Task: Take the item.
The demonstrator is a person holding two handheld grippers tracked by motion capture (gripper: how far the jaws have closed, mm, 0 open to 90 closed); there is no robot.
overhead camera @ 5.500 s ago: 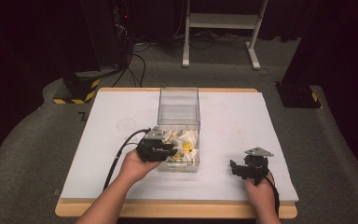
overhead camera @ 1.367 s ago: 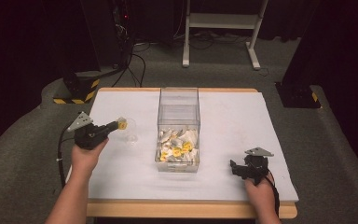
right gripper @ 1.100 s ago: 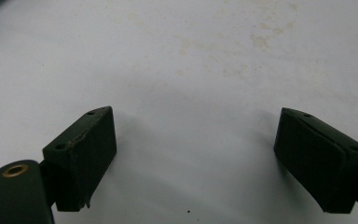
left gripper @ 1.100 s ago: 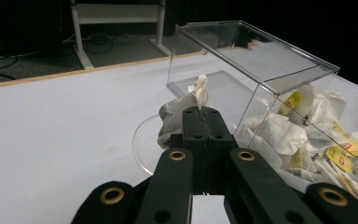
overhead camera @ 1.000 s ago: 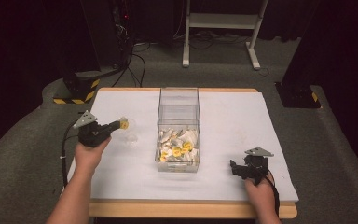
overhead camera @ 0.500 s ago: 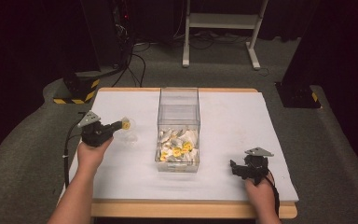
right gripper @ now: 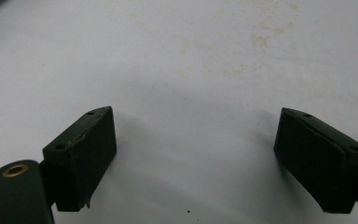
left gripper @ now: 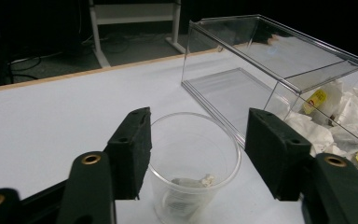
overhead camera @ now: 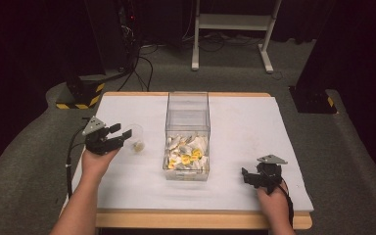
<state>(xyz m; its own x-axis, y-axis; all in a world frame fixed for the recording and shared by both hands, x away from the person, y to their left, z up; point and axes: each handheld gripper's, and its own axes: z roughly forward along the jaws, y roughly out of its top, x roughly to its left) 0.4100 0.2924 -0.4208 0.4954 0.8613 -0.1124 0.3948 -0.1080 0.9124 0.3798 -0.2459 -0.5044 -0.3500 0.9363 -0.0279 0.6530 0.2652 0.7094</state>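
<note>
Black tongs [overhead camera: 122,137] bear brass screws, grey three-cornered plates and trailing cables.

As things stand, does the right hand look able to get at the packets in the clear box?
Probably yes. The right tongs rest open on the table beside the box, whose near end with the packets looks uncovered. Bare table lies between them, and the left tongs are off by the cup.

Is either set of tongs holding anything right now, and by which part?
Nothing is held. The left tongs, whose jaws have just been opening, stand open on either side of the clear cup without gripping it. The right tongs are open over the bare table.
</note>
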